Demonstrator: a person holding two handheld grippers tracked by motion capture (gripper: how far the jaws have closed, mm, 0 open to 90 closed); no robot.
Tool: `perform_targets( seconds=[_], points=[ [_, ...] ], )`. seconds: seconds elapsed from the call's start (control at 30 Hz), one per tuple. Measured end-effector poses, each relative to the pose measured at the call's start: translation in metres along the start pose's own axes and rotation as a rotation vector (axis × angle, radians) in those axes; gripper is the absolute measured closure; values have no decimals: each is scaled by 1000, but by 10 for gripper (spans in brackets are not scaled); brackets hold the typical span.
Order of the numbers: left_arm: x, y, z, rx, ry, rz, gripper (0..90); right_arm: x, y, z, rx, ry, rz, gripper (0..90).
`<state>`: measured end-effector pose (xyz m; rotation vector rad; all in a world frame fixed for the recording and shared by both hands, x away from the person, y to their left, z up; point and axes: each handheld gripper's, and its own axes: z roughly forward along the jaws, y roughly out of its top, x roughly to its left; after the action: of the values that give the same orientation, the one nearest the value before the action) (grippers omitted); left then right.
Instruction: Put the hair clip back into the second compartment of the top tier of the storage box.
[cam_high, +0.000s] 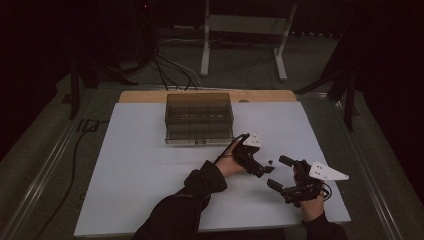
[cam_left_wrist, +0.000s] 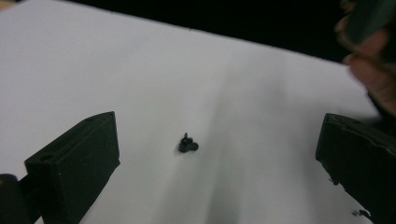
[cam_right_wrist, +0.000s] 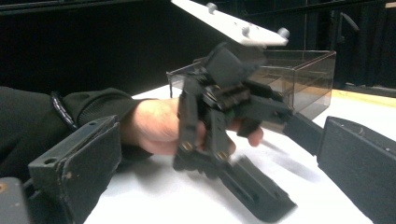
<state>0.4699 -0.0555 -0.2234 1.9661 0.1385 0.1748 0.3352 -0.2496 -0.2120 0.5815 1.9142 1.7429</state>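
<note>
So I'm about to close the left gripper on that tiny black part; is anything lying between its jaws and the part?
Nothing visible does. The small black part lies alone on the white board, between the open jaws of the left gripper.

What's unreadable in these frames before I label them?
- Small black part: too small in the left gripper view to identify; a speck in the high view.
- Smoky clear box: contents dim in the high view; in the right gripper view the left gripper covers much of it.
- Right gripper: hand blurred at the left gripper view's edge.
</note>
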Motion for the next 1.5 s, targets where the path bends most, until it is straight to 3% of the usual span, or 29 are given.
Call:
perform_targets(
  seconds=[0.17,0.33,0.37,0.47,0.6,0.9,1.03,1.5],
  points=[
    [1,-1,11,73,12,-6,6,0,0,-1,-1,0,2,0],
    [-1,-5,23,151,23,16,74,0,-1,-1,4,3,8,0],
    [-1,-5,25,167,47,29,78,0,-1,-1,4,2,6,0],
    [-2,-3,28,169,67,40,161,0,-1,-1,3,2,9,0],
    [-2,-1,34,163,67,46,188,0,-1,-1,3,3,11,0],
    [1,-1,43,174,86,31,386,0,-1,-1,4,3,15,0],
    [1,-1,47,194,78,46,470,-1,-1,-1,6,1,17,0],
    [2,2,52,202,114,73,733,-1,-1,-3,6,-4,12,0]
  ],
)
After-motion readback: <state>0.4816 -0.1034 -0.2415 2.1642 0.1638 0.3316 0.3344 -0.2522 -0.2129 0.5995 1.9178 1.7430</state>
